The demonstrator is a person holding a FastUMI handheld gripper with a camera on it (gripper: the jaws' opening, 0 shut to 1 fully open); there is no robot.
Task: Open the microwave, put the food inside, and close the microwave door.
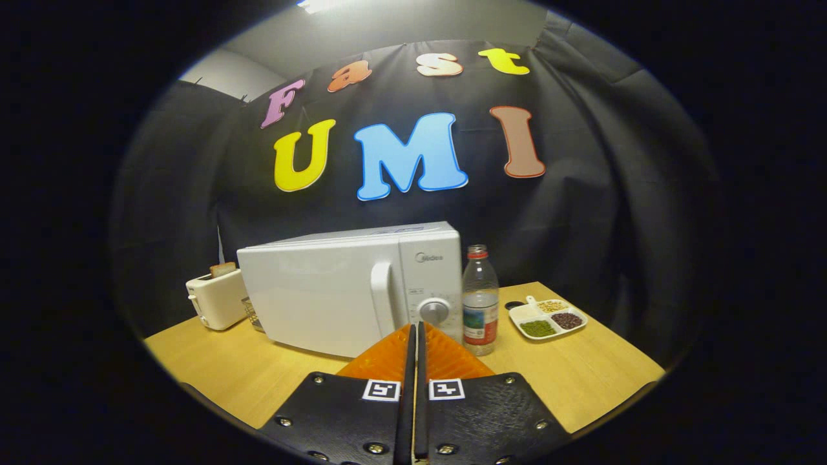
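white microwave (pixel 336 290), door closed, stands on the table just beyond the fingers; divided food tray (pixel 547 318) lies well right of it.

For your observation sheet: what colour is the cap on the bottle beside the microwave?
Red, on the bottle right of the microwave; gripper view.

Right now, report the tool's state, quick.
Tool: closed, fingers pressed together with nothing between them, just short of the shut microwave.
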